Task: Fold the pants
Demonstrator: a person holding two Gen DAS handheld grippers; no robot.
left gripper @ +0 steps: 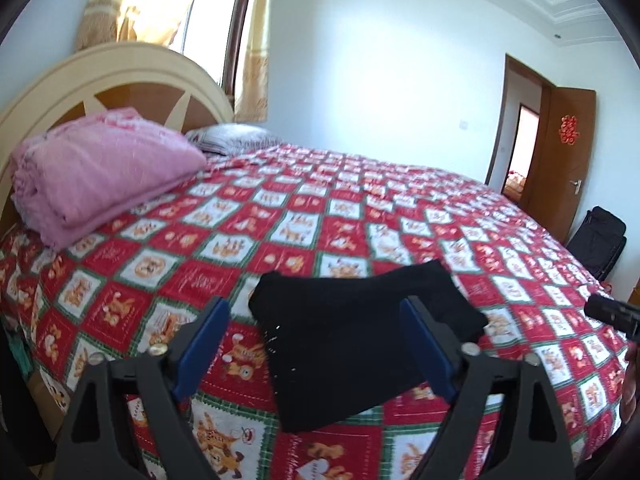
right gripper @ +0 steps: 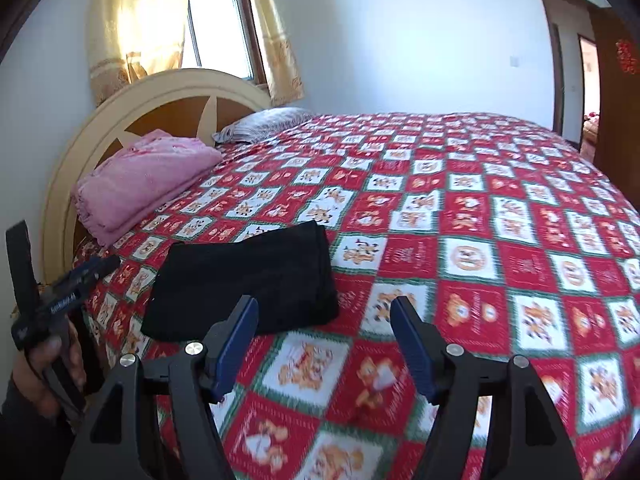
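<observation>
A folded pair of black pants (left gripper: 340,340) lies on the red, white and green patchwork quilt (left gripper: 280,216) near the bed's front edge. My left gripper (left gripper: 316,308) hovers above the pants with its blue pads spread wide, touching nothing. In the right wrist view the pants (right gripper: 248,280) lie ahead and to the left of my right gripper (right gripper: 325,304), which stands open over bare quilt (right gripper: 460,220). A hand (right gripper: 44,376) holds the left gripper's handle at the left edge of that view.
A folded pink blanket (left gripper: 100,176) and a grey pillow (left gripper: 232,138) lie by the cream and wood headboard (left gripper: 120,76). A curtained window (right gripper: 216,24) is behind it. An open wooden door (left gripper: 560,160) and a black bag (left gripper: 596,236) stand to the right.
</observation>
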